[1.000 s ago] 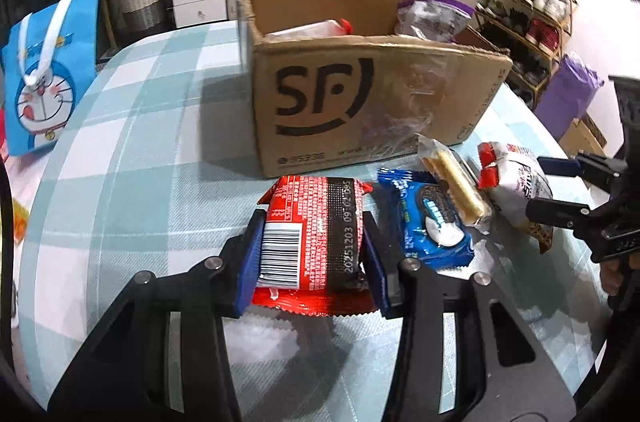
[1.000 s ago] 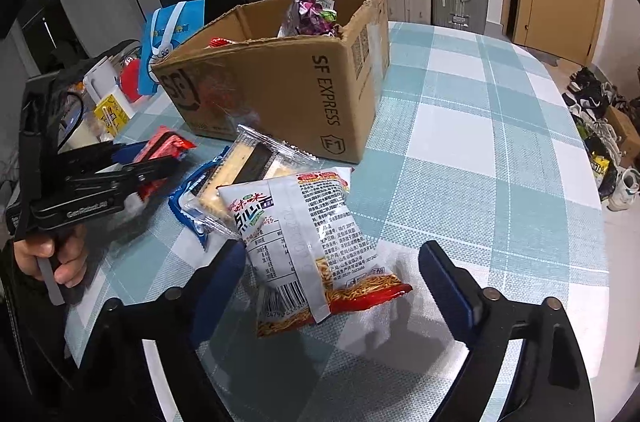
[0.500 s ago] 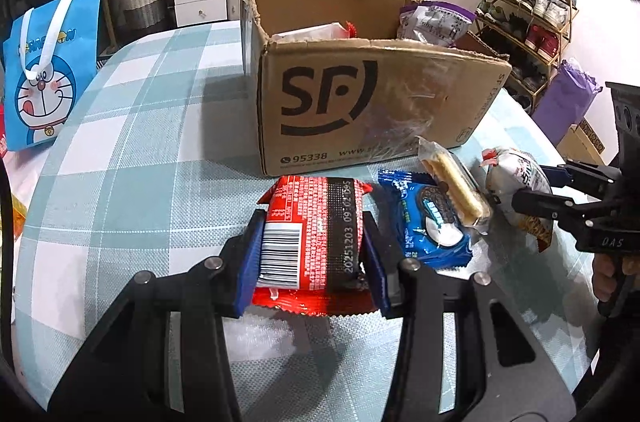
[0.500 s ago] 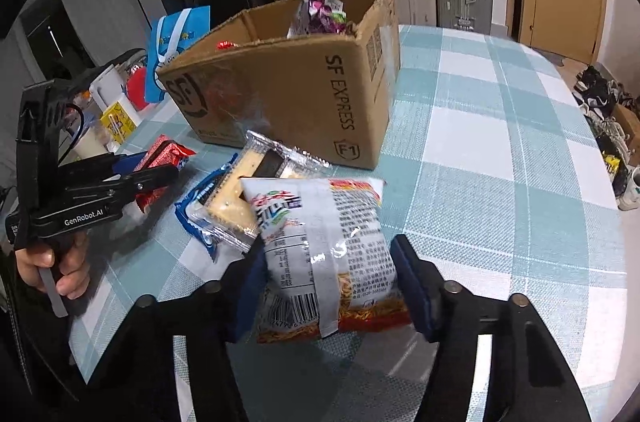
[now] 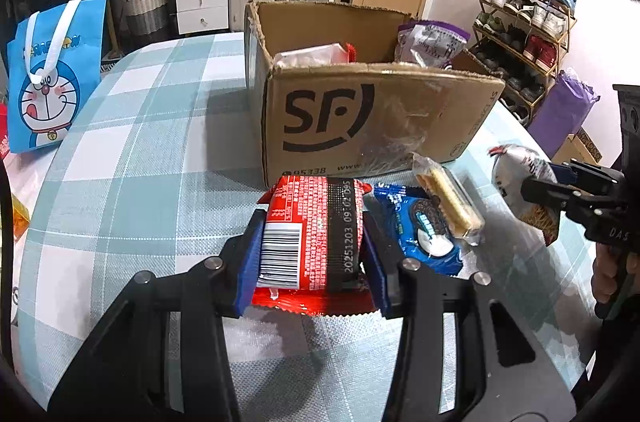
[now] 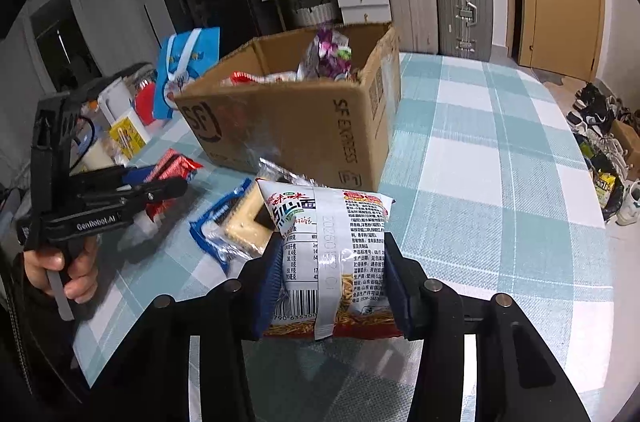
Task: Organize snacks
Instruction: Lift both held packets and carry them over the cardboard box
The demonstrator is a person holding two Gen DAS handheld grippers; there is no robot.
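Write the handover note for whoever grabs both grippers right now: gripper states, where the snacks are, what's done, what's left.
Left gripper: shut on the red snack pack, in front of the cardboard box.
Right gripper: shut on the white noodle pack, near the box's corner.
On the table in front of the box: blue cookie pack with the clear-wrapped cracker pack lying across it.
Done: a purple bag and a red-edged pack are in the box.
Left: probably drop both held packs into the box, then the cookie and cracker packs.
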